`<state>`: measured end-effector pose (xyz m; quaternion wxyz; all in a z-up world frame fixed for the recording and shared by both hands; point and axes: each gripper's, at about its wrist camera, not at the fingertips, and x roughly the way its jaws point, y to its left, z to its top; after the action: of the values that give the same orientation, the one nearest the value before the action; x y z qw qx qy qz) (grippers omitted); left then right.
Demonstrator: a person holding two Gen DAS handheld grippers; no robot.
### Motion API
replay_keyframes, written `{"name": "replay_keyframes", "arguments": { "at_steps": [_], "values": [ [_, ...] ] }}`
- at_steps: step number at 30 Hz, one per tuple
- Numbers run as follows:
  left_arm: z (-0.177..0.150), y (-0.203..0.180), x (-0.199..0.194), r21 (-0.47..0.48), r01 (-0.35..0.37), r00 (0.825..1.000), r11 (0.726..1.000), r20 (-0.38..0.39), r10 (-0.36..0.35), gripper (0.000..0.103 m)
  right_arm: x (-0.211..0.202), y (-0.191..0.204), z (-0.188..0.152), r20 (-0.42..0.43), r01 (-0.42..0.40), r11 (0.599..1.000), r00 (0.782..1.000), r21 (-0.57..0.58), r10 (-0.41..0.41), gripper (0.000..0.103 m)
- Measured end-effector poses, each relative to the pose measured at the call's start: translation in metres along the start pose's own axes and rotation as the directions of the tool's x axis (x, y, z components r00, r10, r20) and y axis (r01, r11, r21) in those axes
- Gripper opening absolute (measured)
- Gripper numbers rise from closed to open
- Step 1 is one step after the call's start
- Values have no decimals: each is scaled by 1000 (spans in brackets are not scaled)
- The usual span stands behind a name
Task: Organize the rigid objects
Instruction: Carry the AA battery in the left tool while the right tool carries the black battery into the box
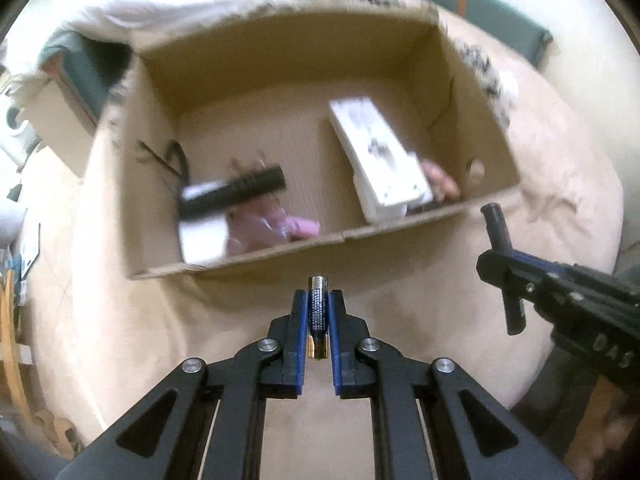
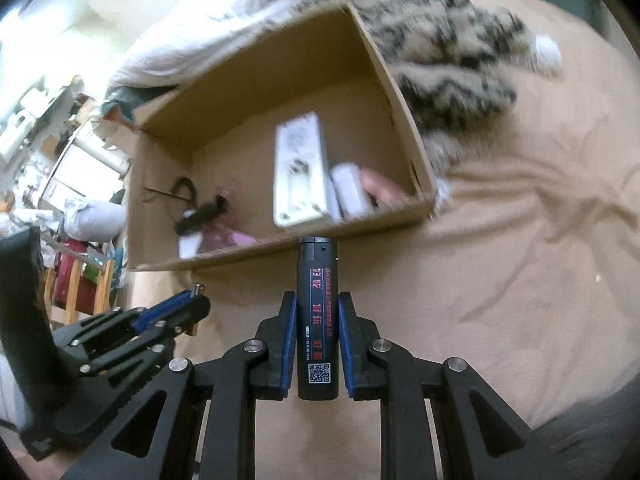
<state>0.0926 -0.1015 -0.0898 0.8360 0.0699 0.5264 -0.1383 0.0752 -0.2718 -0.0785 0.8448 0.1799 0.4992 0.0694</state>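
Observation:
My left gripper [image 1: 318,300] is shut on a small dotted blue tube with a silver tip [image 1: 318,312], held just short of the near wall of an open cardboard box [image 1: 280,248]. My right gripper [image 2: 317,304] is shut on a black lighter-shaped stick with red lettering [image 2: 318,312], also just short of the box [image 2: 280,248]. Inside the box lie a white flat pack [image 1: 380,152], a black cylinder [image 1: 236,188], a white item [image 1: 202,236] and pink items [image 1: 272,228]. The right gripper with its stick shows in the left wrist view [image 1: 502,272]; the left gripper shows in the right wrist view [image 2: 192,304].
The box sits on a beige bed cover [image 2: 520,260]. A patterned fuzzy blanket [image 2: 448,64] and a white duvet [image 2: 224,12] lie behind the box. Cluttered furniture [image 2: 60,140] stands off the bed's left side.

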Motion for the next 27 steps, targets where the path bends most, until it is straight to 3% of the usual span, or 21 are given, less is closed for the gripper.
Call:
{"name": "replay_keyframes", "arguments": {
  "at_steps": [4, 10, 18, 22, 27],
  "values": [
    [0, 19, -31, -103, 10, 999, 995, 54, -5, 9, -17, 8, 4, 85, -10, 999, 996, -43, 13, 21],
    [19, 50, -72, -215, -26, 986, 976, 157, 61, 9, -24, 9, 17, 137, -25, 998, 990, -57, 32, 21],
    [57, 79, -75, -230, -53, 977, 972, 190, 98, 9, -23, 15, 43, 173, -14, 994, 984, -105, 32, 21],
    [76, 82, -67, -241, -28, 980, 970, 182, 74, 9, -18, 17, 63, 196, 11, 992, 981, -129, 14, 21],
    [95, 75, -50, -208, -47, 980, 977, 177, 85, 9, 0, 16, 87, 185, 30, 988, 983, -151, -2, 21]
  ]
}}
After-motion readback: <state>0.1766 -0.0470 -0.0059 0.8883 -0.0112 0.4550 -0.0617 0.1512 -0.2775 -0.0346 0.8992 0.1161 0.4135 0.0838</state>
